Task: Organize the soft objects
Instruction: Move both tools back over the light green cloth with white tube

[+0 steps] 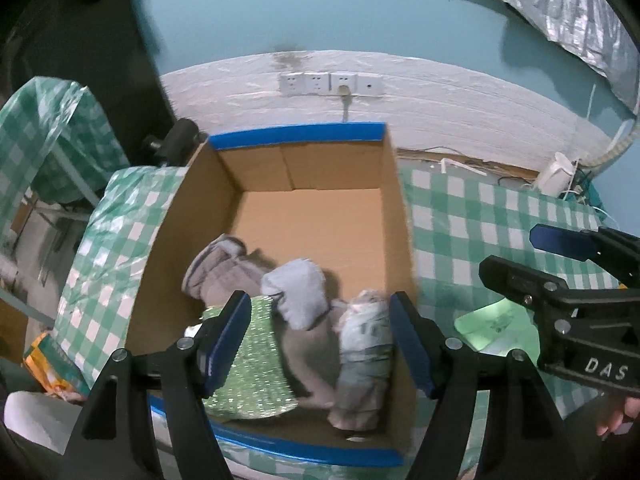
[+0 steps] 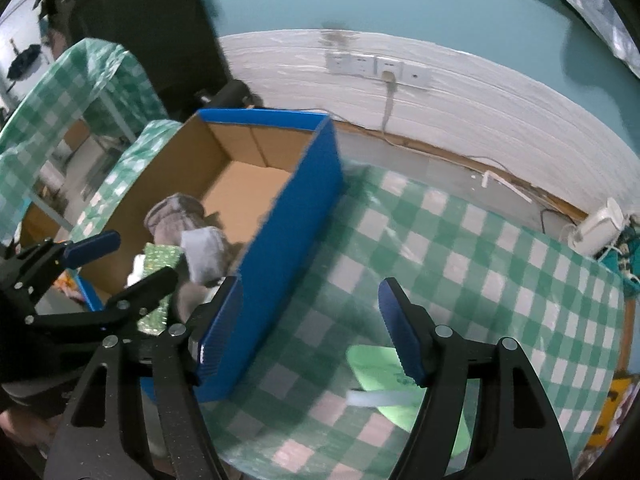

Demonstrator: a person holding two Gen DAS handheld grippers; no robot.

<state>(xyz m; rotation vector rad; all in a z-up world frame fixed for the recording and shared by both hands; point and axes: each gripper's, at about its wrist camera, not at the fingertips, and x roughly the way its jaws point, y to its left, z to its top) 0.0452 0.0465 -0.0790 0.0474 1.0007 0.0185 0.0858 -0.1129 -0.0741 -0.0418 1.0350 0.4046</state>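
Observation:
An open cardboard box (image 1: 192, 208) with blue outer walls (image 2: 296, 216) stands on the checked table. Inside lie a grey-brown cloth (image 1: 224, 272), a pale grey rolled sock (image 1: 300, 292), a rolled grey-green cloth (image 1: 364, 344) and a glittery green piece (image 1: 252, 360). My left gripper (image 1: 320, 304) hovers open over these, its pads touching nothing; in the right wrist view the left gripper (image 2: 144, 258) is at the box's near corner. My right gripper (image 2: 309, 286) is open over the table just right of the box, empty, above a light green pouch (image 2: 380, 368).
The green-and-white checked tablecloth (image 2: 480, 264) stretches right of the box. A row of wall sockets (image 1: 330, 83) with a plugged cable is behind. A white device (image 2: 600, 228) sits at the far right edge. A second checked table (image 1: 44, 120) stands left; an orange packet (image 1: 52, 364) lies below.

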